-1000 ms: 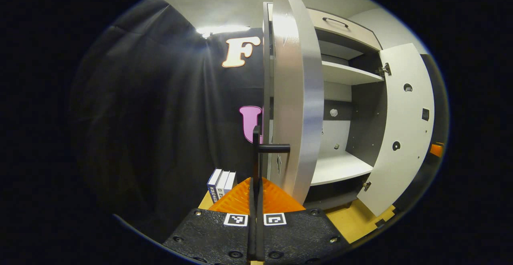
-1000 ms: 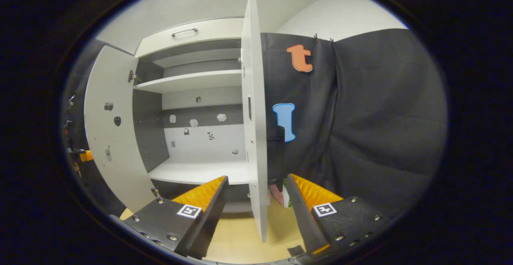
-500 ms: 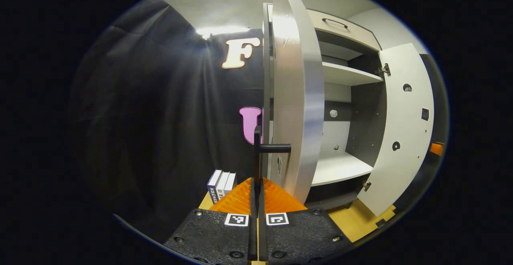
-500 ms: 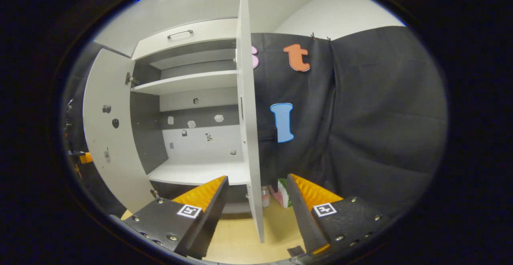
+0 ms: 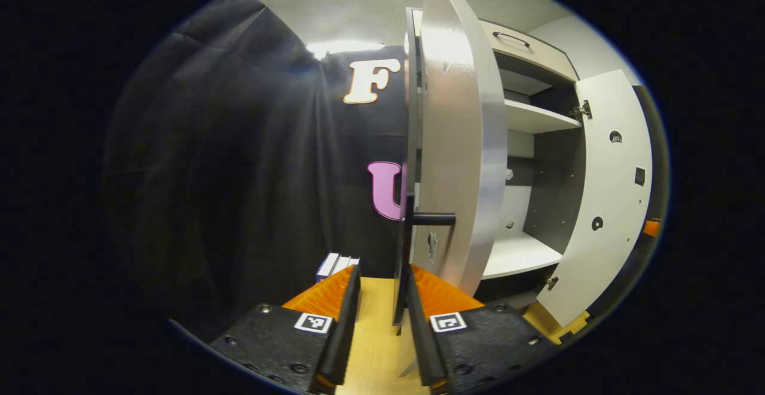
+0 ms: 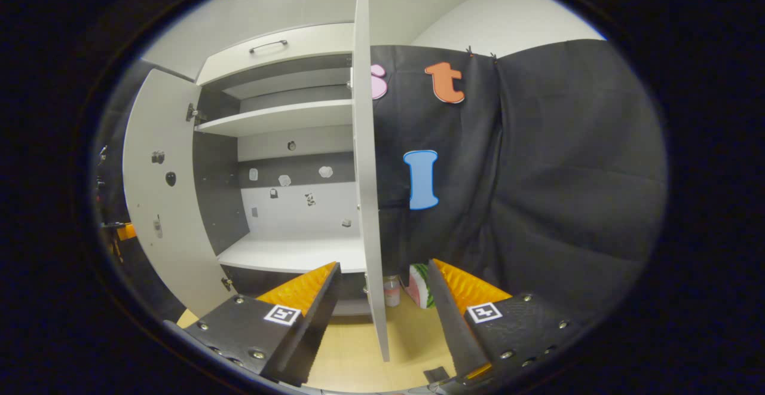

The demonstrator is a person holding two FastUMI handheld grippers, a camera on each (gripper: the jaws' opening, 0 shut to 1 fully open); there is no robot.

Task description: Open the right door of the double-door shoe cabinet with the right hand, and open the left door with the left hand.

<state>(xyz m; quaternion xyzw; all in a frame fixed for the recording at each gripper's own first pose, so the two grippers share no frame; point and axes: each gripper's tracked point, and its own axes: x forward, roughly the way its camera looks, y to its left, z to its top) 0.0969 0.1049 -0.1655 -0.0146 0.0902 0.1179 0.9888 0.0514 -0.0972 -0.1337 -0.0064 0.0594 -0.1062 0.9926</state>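
Observation:
In the left gripper view the shoe cabinet's left door (image 5: 460, 144) stands swung open, seen almost edge-on, with its black bar handle (image 5: 433, 219) sticking out. My left gripper (image 5: 382, 272) is open just below that handle, and the door's edge runs down into the gap between the fingers. The right door (image 5: 609, 192) stands wide open farther off, inner face showing. In the right gripper view the right door (image 6: 364, 174) is edge-on straight ahead, and the right gripper (image 6: 383, 265) is open with the door's lower edge above its gap. The left door (image 6: 161, 192) is open at the left.
The cabinet's white shelves (image 6: 293, 254) are bare. A few books (image 5: 337, 263) stand on the wooden floor by the left door. A small bottle (image 6: 391, 290) and a watermelon-patterned item (image 6: 418, 284) sit behind the right door. Black cloth walls close both sides.
My left gripper has gone from shut on the left door's handle to open and has drawn back a little. The right gripper stays open; the right door's edge shifts slightly left in its view.

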